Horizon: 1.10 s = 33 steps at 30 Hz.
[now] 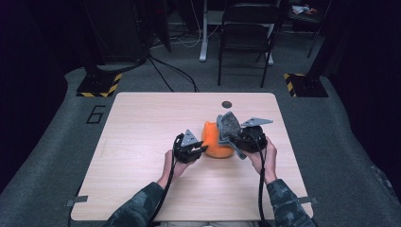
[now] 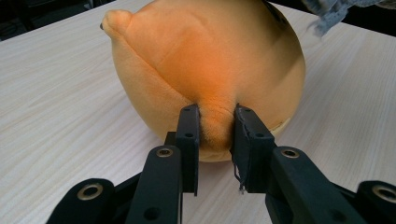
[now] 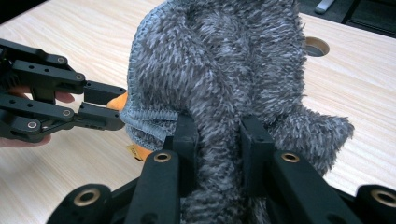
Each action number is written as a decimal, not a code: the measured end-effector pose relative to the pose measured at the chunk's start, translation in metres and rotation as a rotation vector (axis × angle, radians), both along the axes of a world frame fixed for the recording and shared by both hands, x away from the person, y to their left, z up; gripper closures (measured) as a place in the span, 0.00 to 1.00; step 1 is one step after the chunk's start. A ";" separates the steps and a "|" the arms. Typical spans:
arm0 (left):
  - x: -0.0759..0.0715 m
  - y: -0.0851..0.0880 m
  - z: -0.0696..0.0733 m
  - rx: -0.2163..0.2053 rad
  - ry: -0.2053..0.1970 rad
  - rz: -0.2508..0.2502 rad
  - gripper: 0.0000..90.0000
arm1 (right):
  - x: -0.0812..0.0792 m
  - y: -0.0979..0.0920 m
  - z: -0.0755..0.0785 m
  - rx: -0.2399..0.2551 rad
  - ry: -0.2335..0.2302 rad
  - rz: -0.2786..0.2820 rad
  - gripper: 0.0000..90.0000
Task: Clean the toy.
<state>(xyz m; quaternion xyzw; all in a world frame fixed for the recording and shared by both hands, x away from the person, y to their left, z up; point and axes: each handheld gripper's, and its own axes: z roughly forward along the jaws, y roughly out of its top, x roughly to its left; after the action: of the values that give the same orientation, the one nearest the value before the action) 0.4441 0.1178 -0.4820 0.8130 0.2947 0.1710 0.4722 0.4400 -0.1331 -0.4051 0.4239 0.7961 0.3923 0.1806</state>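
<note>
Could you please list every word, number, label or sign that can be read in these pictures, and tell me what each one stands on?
"6": a large dark numeral on the grey floor mat, just beyond the table's far left corner.
Small yellow tag on the orange plush toy, below the grey fuzzy cloth: any print is too small to read.
Yellow-and-black hazard stripes on the stand bases: a pattern, no words.

Your soft toy is plain orange, a little paler at its edges. The fuzzy cloth is mottled grey with a lighter grey stitched hem. Both your grippers are black. The table is pale wood grain, and your sleeves wear green camouflage.
</note>
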 end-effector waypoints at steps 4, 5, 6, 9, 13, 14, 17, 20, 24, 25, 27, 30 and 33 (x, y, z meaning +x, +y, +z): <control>-0.001 -0.002 0.001 0.000 -0.007 -0.006 0.81 | 0.001 0.010 0.002 -0.024 -0.009 0.028 0.80; -0.001 -0.002 0.001 0.000 -0.007 -0.006 0.81 | 0.001 0.013 0.003 -0.019 -0.006 0.031 0.80; -0.002 -0.002 0.001 0.001 -0.010 -0.009 0.81 | 0.002 0.015 0.003 -0.022 -0.004 0.042 0.80; -0.001 -0.002 0.001 0.000 -0.010 -0.009 0.81 | 0.003 0.020 0.003 -0.027 -0.008 0.053 0.80; -0.003 -0.003 0.002 -0.002 -0.011 -0.024 0.81 | 0.003 0.029 0.003 -0.036 -0.007 0.072 0.80; -0.003 -0.003 0.002 -0.002 -0.014 -0.028 0.81 | 0.003 0.031 0.004 -0.042 -0.011 0.077 0.80; -0.004 -0.004 0.002 -0.006 -0.021 -0.028 0.81 | 0.004 0.039 0.004 -0.047 -0.029 0.086 0.80; -0.006 -0.006 0.003 -0.007 -0.029 -0.033 0.81 | 0.007 0.044 0.001 -0.047 -0.034 0.095 0.79; -0.008 -0.008 0.003 0.006 -0.034 -0.061 0.82 | 0.012 0.053 -0.009 -0.083 -0.023 0.097 0.78; -0.008 -0.008 0.003 0.010 -0.037 -0.061 0.83 | 0.012 0.055 -0.012 -0.095 -0.023 0.097 0.78; -0.008 -0.009 0.003 0.008 -0.036 -0.061 0.83 | 0.012 0.056 -0.014 -0.093 -0.022 0.090 0.78; -0.011 -0.010 0.004 0.018 -0.050 -0.070 0.84 | 0.013 0.054 -0.016 -0.126 -0.025 0.091 0.78; -0.011 -0.012 0.003 0.022 -0.053 -0.076 0.85 | 0.014 0.054 -0.018 -0.153 -0.021 0.092 0.77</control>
<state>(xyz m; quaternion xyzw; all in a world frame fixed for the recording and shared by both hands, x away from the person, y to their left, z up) 0.4327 0.1058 -0.4789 0.8239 0.2493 0.1775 0.4771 0.4543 -0.0787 -0.4231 0.3680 0.8403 0.3427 0.2024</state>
